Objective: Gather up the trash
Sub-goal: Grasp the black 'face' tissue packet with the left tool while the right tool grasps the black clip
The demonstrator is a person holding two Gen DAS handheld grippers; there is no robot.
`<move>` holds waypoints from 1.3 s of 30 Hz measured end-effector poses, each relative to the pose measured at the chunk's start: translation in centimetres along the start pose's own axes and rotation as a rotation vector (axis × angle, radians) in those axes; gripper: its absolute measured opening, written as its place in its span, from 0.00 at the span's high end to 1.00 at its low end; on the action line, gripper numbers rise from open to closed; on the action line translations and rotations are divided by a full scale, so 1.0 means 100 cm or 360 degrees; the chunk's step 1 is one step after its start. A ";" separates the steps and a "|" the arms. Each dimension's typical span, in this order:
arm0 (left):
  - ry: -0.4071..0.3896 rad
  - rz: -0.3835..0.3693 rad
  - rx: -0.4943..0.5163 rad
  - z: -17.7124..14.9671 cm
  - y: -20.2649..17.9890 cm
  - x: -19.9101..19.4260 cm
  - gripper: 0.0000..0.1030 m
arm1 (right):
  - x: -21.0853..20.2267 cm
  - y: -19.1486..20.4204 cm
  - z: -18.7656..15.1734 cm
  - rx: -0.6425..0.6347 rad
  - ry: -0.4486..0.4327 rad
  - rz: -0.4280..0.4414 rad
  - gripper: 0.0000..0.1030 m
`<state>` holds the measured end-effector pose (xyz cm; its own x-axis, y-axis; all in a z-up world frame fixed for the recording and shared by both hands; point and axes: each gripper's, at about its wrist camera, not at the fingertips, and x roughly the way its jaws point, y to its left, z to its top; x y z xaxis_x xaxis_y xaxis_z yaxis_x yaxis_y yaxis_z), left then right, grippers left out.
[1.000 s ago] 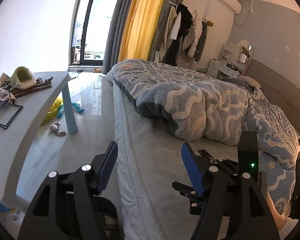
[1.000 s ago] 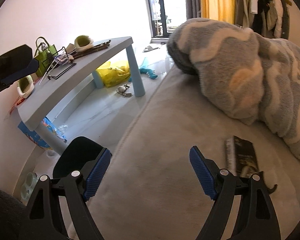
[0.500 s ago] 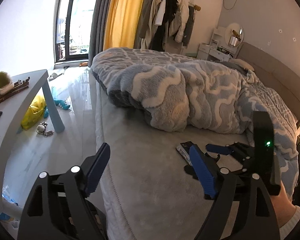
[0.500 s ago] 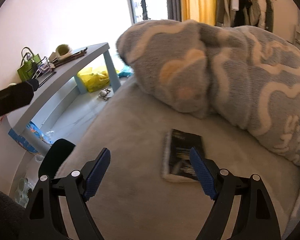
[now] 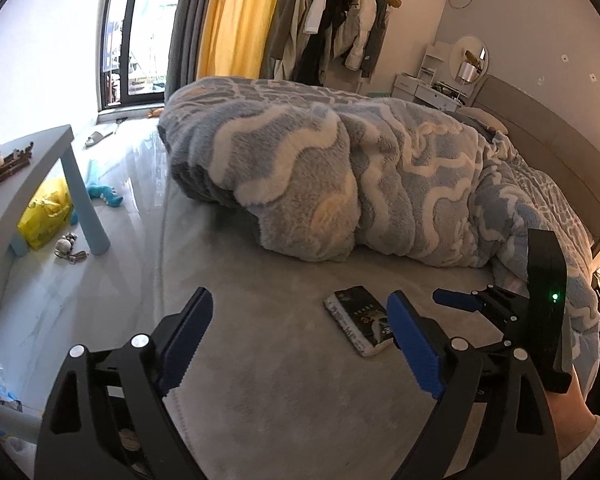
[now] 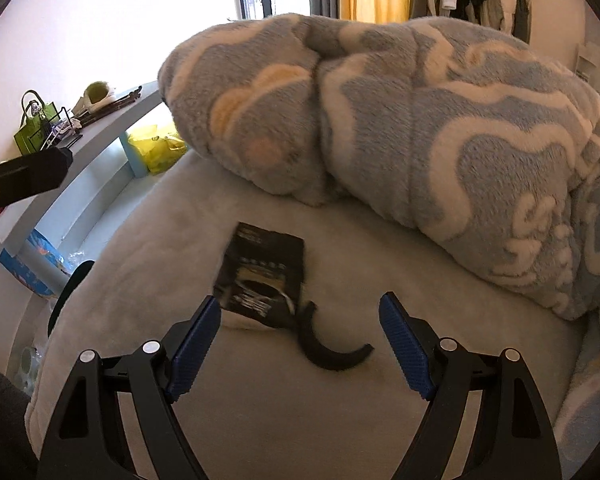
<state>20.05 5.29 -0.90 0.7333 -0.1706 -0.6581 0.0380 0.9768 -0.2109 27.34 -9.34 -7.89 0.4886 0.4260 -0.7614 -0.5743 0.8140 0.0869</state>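
Both grippers spread wide, nothing held. Right gripper [image 6: 300,344] hangs over the grey bed sheet [image 6: 260,420]. Black wrapper [image 6: 262,274] lies flat on the sheet just ahead of its fingertips, nearer the left blue pad [image 6: 194,352], apart from both. Curved black piece [image 6: 328,344] sits on the sheet between the two pads, touching the wrapper's near corner. Rumpled blue-and-white blanket [image 6: 440,120] is piled beyond the wrapper.

Left gripper [image 5: 300,340] is also over the sheet. From its camera the wrapper [image 5: 362,320] shows just ahead of its right pad [image 5: 416,348], partly hidden by it, with the right gripper [image 5: 500,312] further right. Grey table [image 5: 36,168] is well off to the left, yellow bag [image 5: 46,216] on the floor under it.
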 end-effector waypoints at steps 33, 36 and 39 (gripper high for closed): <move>0.0340 -0.0031 0.0025 -0.008 -0.043 0.114 0.11 | 0.024 -0.052 -0.017 -0.0025 0.0123 0.0259 0.62; 0.0357 -0.0022 0.0018 -0.008 -0.047 0.122 0.11 | 0.023 -0.050 -0.016 -0.0062 0.0125 0.0266 0.64; 0.0374 -0.0009 0.0030 -0.010 -0.051 0.128 0.11 | 0.018 -0.056 -0.017 -0.0058 0.0116 0.0247 0.64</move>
<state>28.58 -2.04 -8.97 0.5550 -0.1997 -0.8075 0.0560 0.9775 -0.2032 30.35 -13.79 -10.81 0.3441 0.5145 -0.7854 -0.6630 0.7254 0.1847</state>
